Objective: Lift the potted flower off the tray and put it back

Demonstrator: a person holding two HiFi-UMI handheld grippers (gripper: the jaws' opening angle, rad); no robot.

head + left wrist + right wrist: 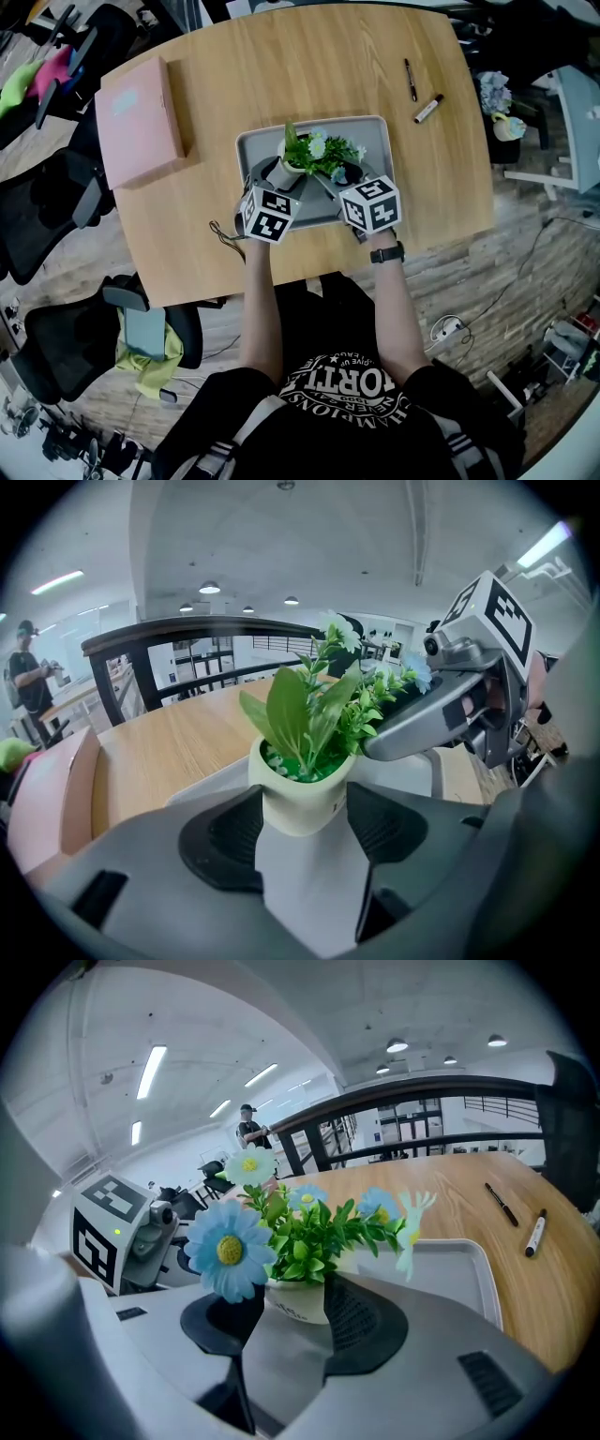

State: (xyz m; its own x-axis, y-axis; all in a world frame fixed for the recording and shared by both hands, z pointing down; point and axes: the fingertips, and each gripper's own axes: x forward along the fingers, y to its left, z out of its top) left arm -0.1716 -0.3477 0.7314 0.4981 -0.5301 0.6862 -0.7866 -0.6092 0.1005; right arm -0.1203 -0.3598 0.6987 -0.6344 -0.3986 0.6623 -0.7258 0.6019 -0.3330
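A potted flower (286, 169), a cream pot with green leaves and pale blue blooms, is over the near left part of the grey tray (375, 133). My left gripper (277, 180) comes at it from the near left. In the left gripper view the pot (300, 799) sits deep between the dark pads (225, 841), which touch its sides. My right gripper (323, 180) reaches in from the near right. In the right gripper view the pot (298, 1302) is between the pad tips (361, 1321), partly hidden by a blue flower (228, 1249). Whether the pot's base rests on the tray I cannot tell.
A pink box (141, 122) lies at the table's left. A pen (411, 80) and a marker (428, 109) lie at the far right. Black office chairs (56, 216) crowd the left side. The table's near edge runs just behind my wrists.
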